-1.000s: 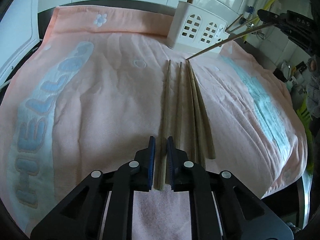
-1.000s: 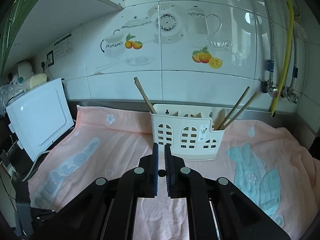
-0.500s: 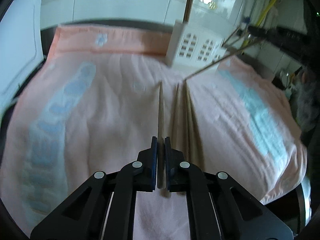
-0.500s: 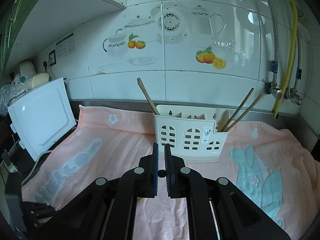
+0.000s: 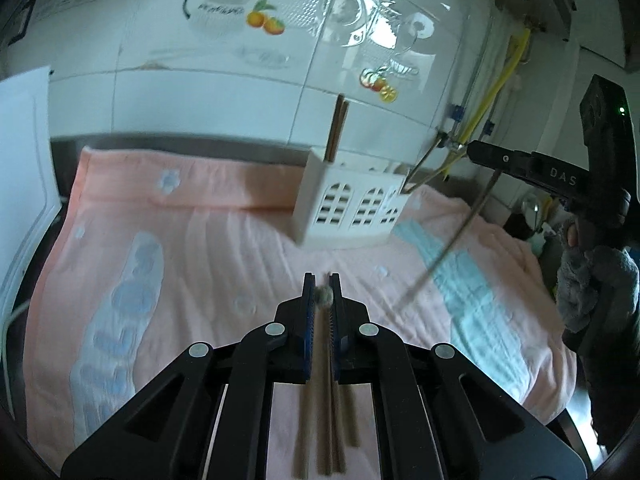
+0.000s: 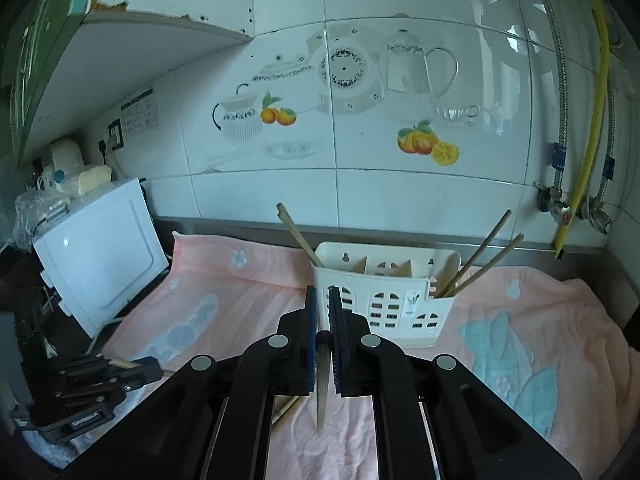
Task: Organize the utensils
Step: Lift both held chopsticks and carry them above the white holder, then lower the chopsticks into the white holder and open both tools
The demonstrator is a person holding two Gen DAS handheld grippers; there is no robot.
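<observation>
**Both grippers clamped on a chopstick above the towel**

The left gripper point(image 5: 321, 294) has its jaws closed on a wooden chopstick point(image 5: 323, 297), seen end-on between the blue pads, its length running back under the jaws. Below it, blurred, more chopsticks point(image 5: 340, 420) lie side by side on the pink towel point(image 5: 224, 256) that covers the desk, near the desk's front edge.

The right gripper point(image 6: 322, 312) also has its jaws closed on a chopstick point(image 6: 322, 384), whose tapered end points down toward the towel without clearly touching it. From the left wrist view, this chopstick hangs slantwise from the right gripper's tip, above the light blue print on the towel.

The white utensil holder point(image 6: 384, 300) stands upright on the towel near the desk's back edge, close to the tiled wall point(image 6: 360, 180). Chopsticks lean out of its left compartment point(image 6: 298, 236), and two lean out of its right compartment point(image 6: 476, 264). A white appliance point(image 6: 100, 252) sits at the left edge of the desk, just beside the towel. A yellow hose point(image 6: 588, 120) runs down the wall at the right.
</observation>
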